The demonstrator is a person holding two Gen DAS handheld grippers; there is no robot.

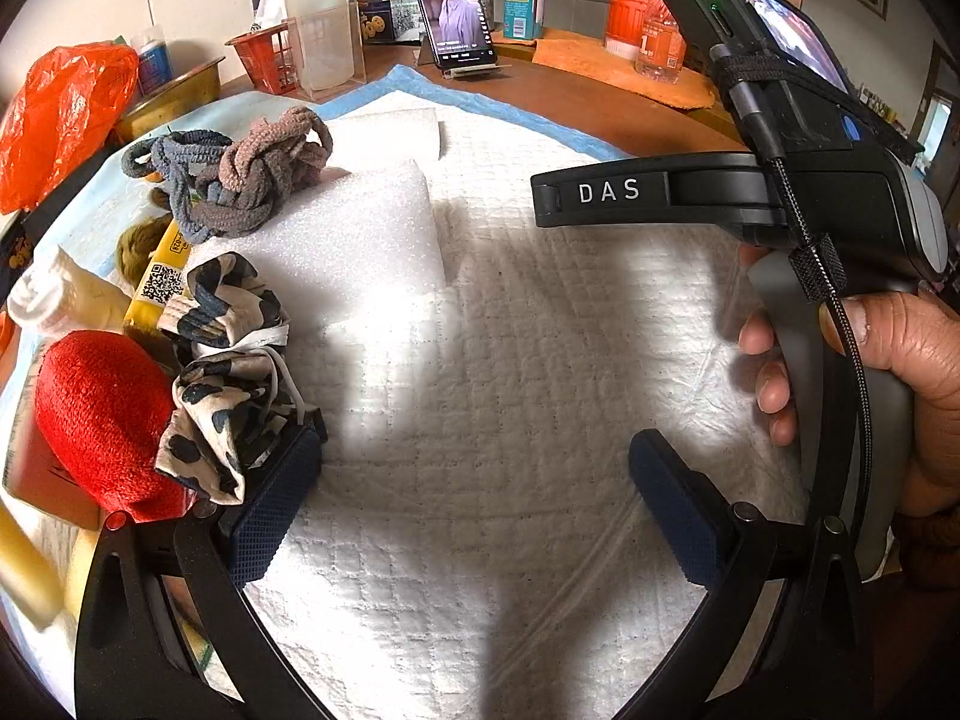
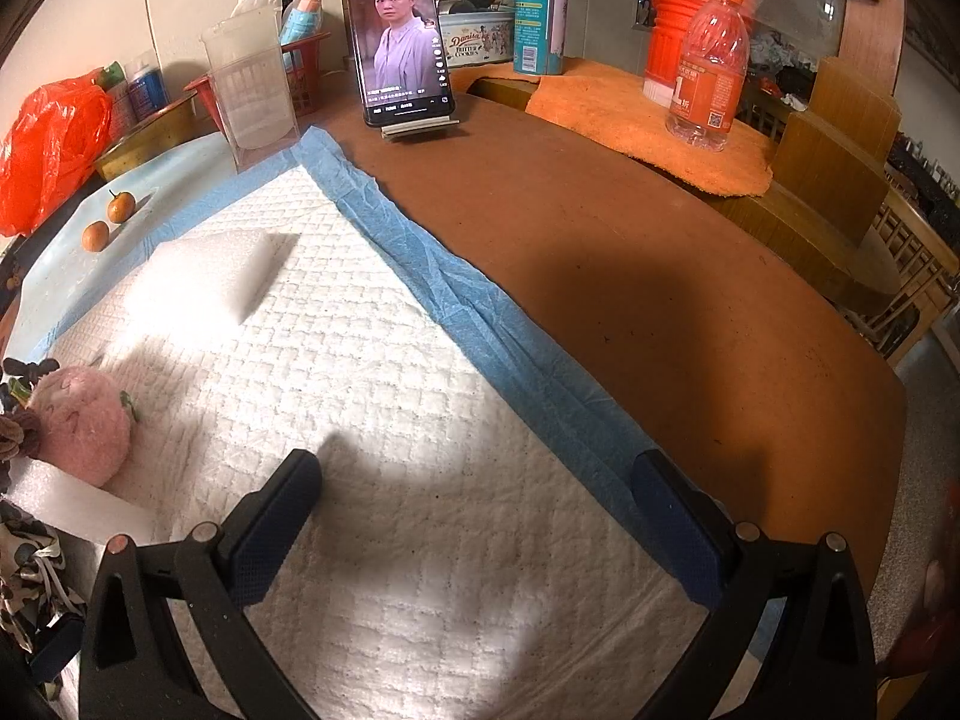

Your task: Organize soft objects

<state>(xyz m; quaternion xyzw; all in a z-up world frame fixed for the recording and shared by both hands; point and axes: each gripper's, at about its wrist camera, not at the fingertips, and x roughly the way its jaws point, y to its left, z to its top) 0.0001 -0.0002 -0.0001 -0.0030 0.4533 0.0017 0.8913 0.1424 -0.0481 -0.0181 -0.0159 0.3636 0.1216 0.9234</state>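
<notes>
In the left wrist view my left gripper (image 1: 474, 474) is open and empty over the white quilted pad (image 1: 510, 360). Just left of its left finger lie a leopard-print scrunchie (image 1: 228, 372) and a red knitted ball (image 1: 102, 420). Braided grey and brown hair ties (image 1: 240, 180) rest on a white foam block (image 1: 354, 234). The right gripper's body (image 1: 750, 192) hangs at the right, seen from the side. In the right wrist view my right gripper (image 2: 480, 516) is open and empty over the pad (image 2: 420, 450). A pink plush peach (image 2: 78, 426) and a foam block (image 2: 210, 270) lie to its left.
A phone on a stand (image 2: 399, 42), an orange-capped bottle (image 2: 711, 60), a clear plastic container (image 2: 252, 90), a red basket (image 2: 300, 72), a brass bowl (image 2: 150, 132) and an orange plastic bag (image 2: 48, 150) line the back. Two small oranges (image 2: 108, 219) sit far left. Brown table (image 2: 630, 300) extends right.
</notes>
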